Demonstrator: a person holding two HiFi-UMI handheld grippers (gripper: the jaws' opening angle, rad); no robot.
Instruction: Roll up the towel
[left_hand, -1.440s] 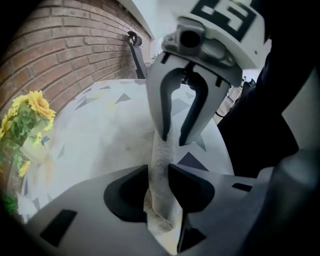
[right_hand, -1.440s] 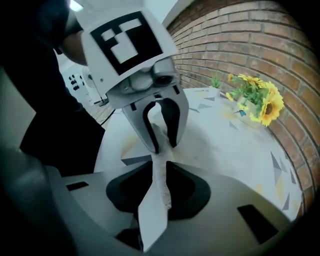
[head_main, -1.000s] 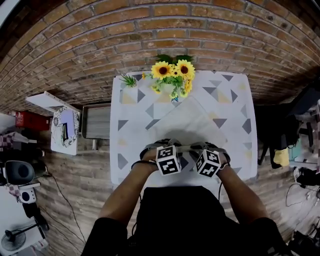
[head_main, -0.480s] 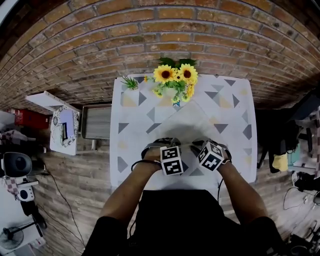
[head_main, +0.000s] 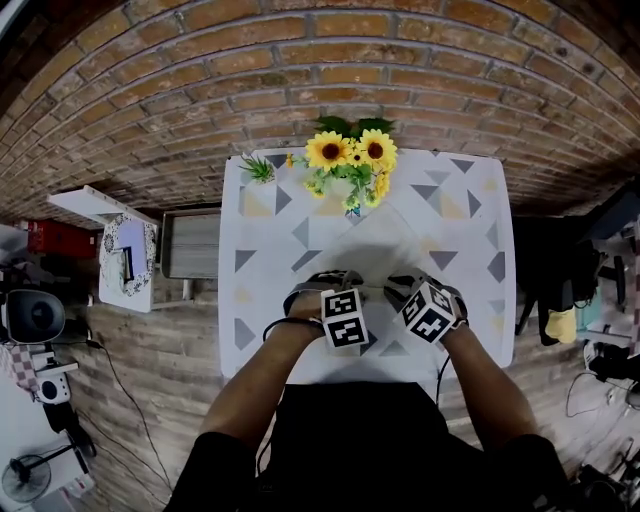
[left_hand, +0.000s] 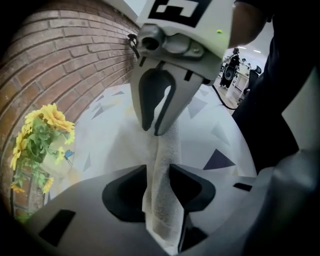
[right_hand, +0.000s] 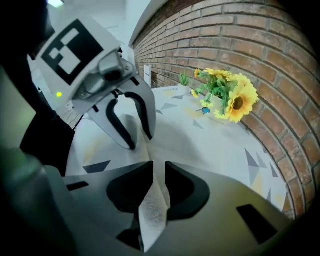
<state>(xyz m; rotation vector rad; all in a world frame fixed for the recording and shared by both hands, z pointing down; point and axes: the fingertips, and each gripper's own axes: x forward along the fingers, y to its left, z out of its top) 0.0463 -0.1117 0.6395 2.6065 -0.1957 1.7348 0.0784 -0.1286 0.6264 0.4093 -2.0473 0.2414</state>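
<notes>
A white towel (head_main: 375, 240) lies cornerwise on the patterned table (head_main: 465, 200), its near edge lifted. My left gripper (head_main: 332, 286) and right gripper (head_main: 410, 288) stand side by side on that edge and point steeply down. In the left gripper view my left gripper (left_hand: 159, 172) is shut on a bunched strip of towel (left_hand: 162, 205), and the right gripper (left_hand: 156, 129) shows just beyond it. In the right gripper view a fold of towel (right_hand: 152, 212) is pinched in my right gripper (right_hand: 159, 172); its jaws are opening slightly with the cloth still between the pads.
A vase of sunflowers (head_main: 350, 160) stands at the table's far edge by the brick wall, just past the towel's far corner. A small green plant (head_main: 258, 165) sits at the far left corner. A white shelf (head_main: 125, 255) and a grey unit (head_main: 195, 243) stand left of the table.
Both grippers have shifted a little away from me and to the right, with the towel edge still in them. The right gripper has rolled, so its marker cube shows a different tilt.
</notes>
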